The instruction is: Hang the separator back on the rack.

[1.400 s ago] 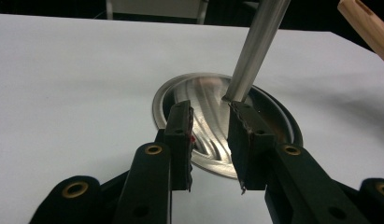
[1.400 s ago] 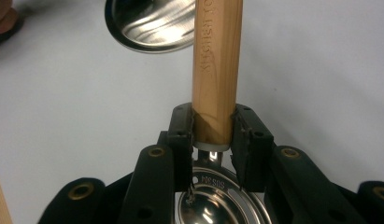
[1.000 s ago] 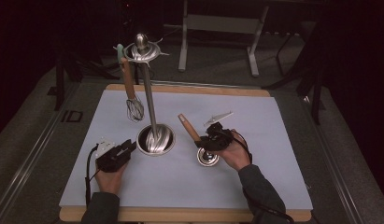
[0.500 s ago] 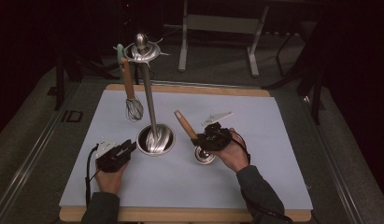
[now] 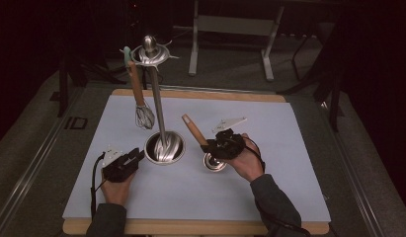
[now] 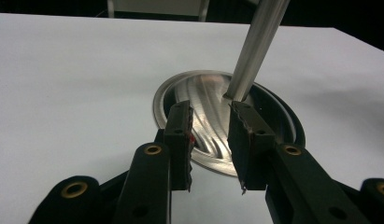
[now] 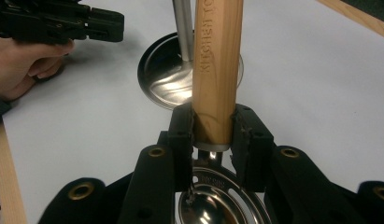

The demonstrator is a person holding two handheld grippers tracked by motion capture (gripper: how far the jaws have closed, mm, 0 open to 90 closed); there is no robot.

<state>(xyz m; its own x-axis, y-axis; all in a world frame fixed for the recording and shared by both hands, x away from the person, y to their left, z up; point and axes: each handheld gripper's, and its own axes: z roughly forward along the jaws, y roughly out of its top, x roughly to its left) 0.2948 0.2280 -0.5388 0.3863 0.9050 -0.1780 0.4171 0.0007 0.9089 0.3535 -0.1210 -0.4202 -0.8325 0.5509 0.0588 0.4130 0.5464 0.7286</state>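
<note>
A steel utensil stand has a round base [image 5: 164, 148] and a tall pole [image 5: 156, 98] topped by a hook ring [image 5: 150, 53]. A wooden-handled whisk [image 5: 144, 117] hangs from that ring. My right gripper [image 5: 210, 147] is shut on the lower wooden handle [image 7: 216, 60] of a slotted metal spoon. The spoon's head [image 7: 217, 200] hangs low over the mat, and the handle leans toward the stand. My left gripper [image 6: 210, 109] stands open at the near left rim of the base [image 6: 273, 116], with nothing between its fingers and the pole [image 6: 257, 42] just beyond.
A pale mat [image 5: 289, 173] covers a wooden board [image 5: 190, 226], and dark floor lies around it. In the right gripper view, the left gripper [image 7: 101, 23] and its hand sit beyond the stand base [image 7: 164, 79].
My right gripper has risen a little and shifted slightly toward the stand, carrying the spoon. The left gripper has stayed put.
</note>
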